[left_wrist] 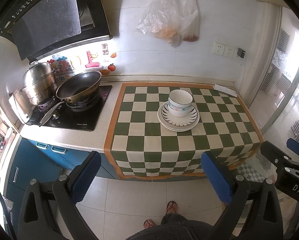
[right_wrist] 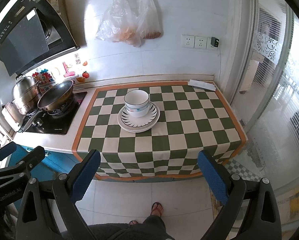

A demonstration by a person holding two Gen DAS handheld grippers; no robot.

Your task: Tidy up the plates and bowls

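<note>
A: What is on the left of the frame?
B: A shiny steel pot (left_wrist: 39, 84) and a dark round wok (left_wrist: 79, 89) on the black stove (left_wrist: 69, 118).

A: And in the middle?
B: Two white bowls (left_wrist: 180, 105) stacked on round white plates (left_wrist: 178, 118), on the green checked cloth (left_wrist: 181, 140).

A: And the claws?
B: The left gripper (left_wrist: 149, 178) and the right gripper (right_wrist: 148, 177) are both spread wide, low in the frame, holding nothing.
</note>
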